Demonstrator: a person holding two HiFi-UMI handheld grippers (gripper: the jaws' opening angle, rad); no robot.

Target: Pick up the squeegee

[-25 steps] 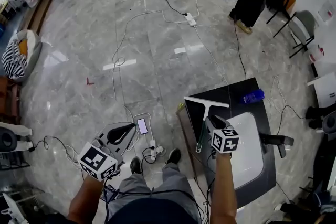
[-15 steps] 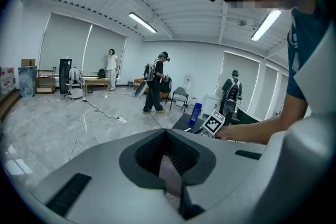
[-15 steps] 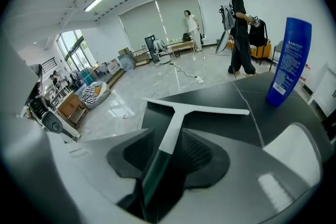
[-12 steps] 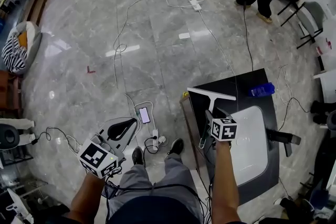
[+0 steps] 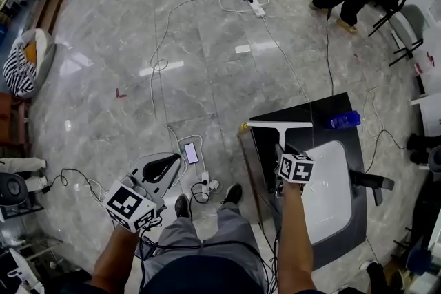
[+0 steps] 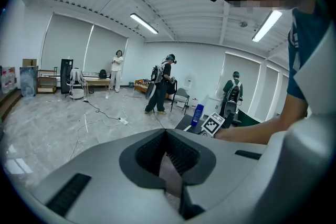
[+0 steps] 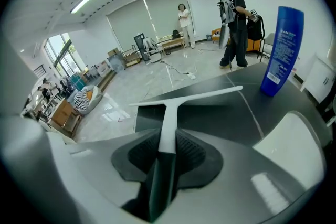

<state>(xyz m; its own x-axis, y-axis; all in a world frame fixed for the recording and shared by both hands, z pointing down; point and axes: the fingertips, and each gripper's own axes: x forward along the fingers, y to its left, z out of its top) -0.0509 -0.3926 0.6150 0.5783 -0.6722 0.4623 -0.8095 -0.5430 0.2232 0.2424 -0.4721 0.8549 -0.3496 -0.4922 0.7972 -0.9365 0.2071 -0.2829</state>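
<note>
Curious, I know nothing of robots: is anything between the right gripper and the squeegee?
Nothing visible. The squeegee has its handle between the jaws of the right gripper, which are closing on it; the bottle stands aside.

A polished grey stone-look floor (image 5: 207,31) throws back the ceiling lights in glossy streaks, its pale veining smooth and unbroken. The dark table (image 7: 220,113) is smooth with a low satin sheen. The squeegee (image 7: 167,118) has a matt white plastic bar and neck, joined to a glossy dark-green handle. A white basin (image 5: 327,182) gleams like moulded plastic (plastic or enamel, the views cannot settle). The blue bottle (image 7: 283,50) is shiny plastic with a paper-like label. A striped cushion (image 5: 21,69) looks like soft cloth.
</note>
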